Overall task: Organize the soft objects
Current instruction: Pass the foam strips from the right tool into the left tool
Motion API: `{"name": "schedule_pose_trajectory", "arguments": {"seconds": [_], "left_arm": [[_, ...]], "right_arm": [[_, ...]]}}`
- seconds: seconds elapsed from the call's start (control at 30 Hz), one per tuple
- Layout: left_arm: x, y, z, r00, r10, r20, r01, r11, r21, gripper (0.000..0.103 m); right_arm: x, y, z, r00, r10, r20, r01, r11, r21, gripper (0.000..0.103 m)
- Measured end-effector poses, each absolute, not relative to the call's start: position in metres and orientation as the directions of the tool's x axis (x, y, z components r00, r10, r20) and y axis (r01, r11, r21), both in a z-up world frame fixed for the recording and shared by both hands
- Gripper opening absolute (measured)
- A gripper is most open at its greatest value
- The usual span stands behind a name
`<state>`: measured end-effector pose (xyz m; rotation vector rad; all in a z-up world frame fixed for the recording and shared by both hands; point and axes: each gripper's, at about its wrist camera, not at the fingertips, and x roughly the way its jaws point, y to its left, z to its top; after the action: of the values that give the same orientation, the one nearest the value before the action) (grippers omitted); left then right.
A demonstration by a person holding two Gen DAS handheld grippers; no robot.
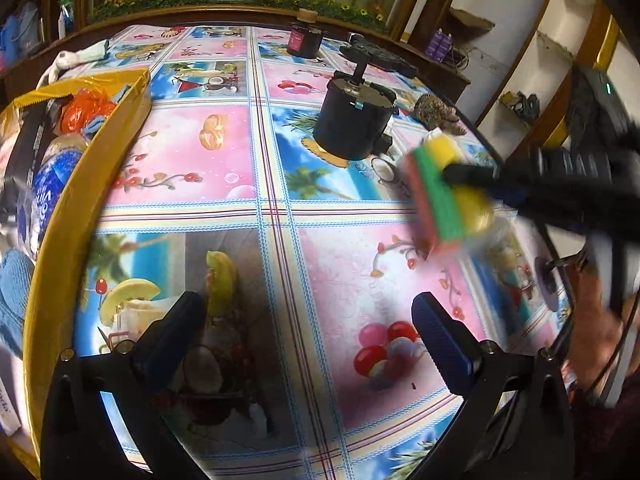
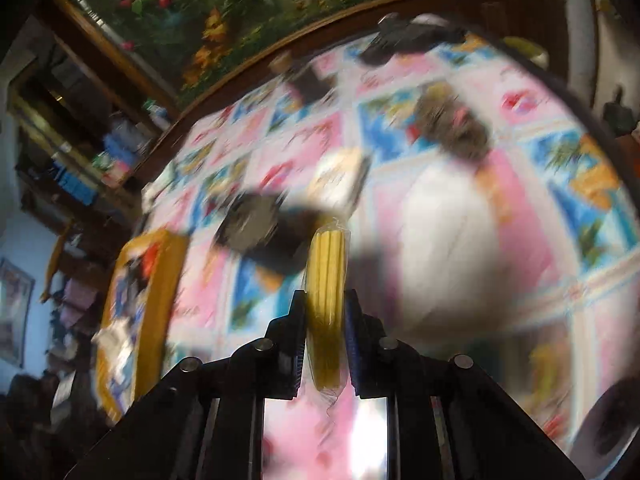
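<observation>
Right gripper [image 2: 325,334]: jaws closed narrow on a sponge pack [image 2: 326,304], yellow edge-on between the blue pads [image 2: 353,344]; clear wrapper visible around it.
Sponge pack, left wrist view [image 1: 442,196]: held above the tablecloth [image 1: 240,160], right of centre; yellow, green and red layers show; motion-blurred.
Left gripper [image 1: 308,330]: jaws spread wide, nothing between them; low over the table's near part.
Yellow box [image 1: 60,216]: at the table's left edge, well apart from the sponge pack; holds an orange item [image 1: 80,110], a blue-and-white packet [image 1: 42,196] and a blue knit cloth [image 1: 14,280].
Black cylinder [image 1: 354,124]: upright on the cloth, just behind the sponge pack as seen from the left wrist.
Dark jar [image 1: 304,40]: near the far edge.
Right wrist view: heavily blurred; a pale bulky shape [image 2: 440,248] right of the gripper, identity cannot be told.
</observation>
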<state>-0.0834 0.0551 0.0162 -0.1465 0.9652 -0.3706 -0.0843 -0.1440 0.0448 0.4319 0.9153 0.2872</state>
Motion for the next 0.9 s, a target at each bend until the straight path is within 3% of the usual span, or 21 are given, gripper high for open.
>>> {"name": "schedule_pose_trajectory", "arguments": {"seconds": [0.07,0.13,0.2,0.3,0.37,0.57,0.73,0.77,0.87,0.9], "left_arm": [[-0.084,0.062,0.018,0.490,-0.404,-0.773,0.231,0.915,-0.331,0.103],[-0.086,0.068,0.020,0.477,-0.427,-0.768,0.213,0.904,-0.371,0.103],[-0.088,0.069,0.022,0.476,-0.425,-0.770,0.210,0.905,-0.370,0.103],[-0.088,0.060,0.024,0.467,-0.431,-0.772,0.226,0.902,-0.367,0.103],[-0.085,0.049,0.024,0.450,-0.440,-0.777,0.247,0.897,-0.366,0.103],[-0.065,0.003,0.020,0.420,-0.405,-0.812,0.302,0.906,-0.296,0.103],[-0.058,-0.029,0.013,0.473,-0.259,-0.842,0.334,0.937,-0.101,0.103],[-0.059,-0.030,0.012,0.482,-0.246,-0.841,0.341,0.937,-0.079,0.099],[-0.064,-0.028,0.019,0.511,-0.259,-0.820,0.379,0.924,-0.056,0.042],[-0.064,-0.025,0.020,0.498,-0.276,-0.822,0.382,0.921,-0.078,0.040]], "right_arm": [[-0.091,-0.131,0.034,0.493,0.521,-0.697,-0.129,0.836,0.533,0.023],[-0.093,-0.132,0.032,0.492,0.528,-0.692,-0.141,0.833,0.535,0.036],[-0.095,-0.145,0.042,0.594,0.399,-0.698,-0.090,0.896,0.435,0.050],[-0.097,-0.173,0.058,0.712,0.188,-0.677,0.031,0.954,0.297,0.061],[-0.094,-0.188,0.060,0.728,0.121,-0.675,0.086,0.960,0.265,0.067],[-0.063,-0.199,0.044,0.679,0.074,-0.730,0.180,0.948,0.263,0.068],[-0.027,-0.180,0.035,0.641,0.006,-0.768,0.205,0.962,0.179,0.072],[-0.023,-0.175,0.034,0.634,0.000,-0.773,0.204,0.965,0.167,0.074],[-0.013,-0.165,0.029,0.626,-0.032,-0.779,0.201,0.972,0.122,0.074],[-0.011,-0.161,0.028,0.628,-0.040,-0.777,0.190,0.976,0.104,0.071]]}}
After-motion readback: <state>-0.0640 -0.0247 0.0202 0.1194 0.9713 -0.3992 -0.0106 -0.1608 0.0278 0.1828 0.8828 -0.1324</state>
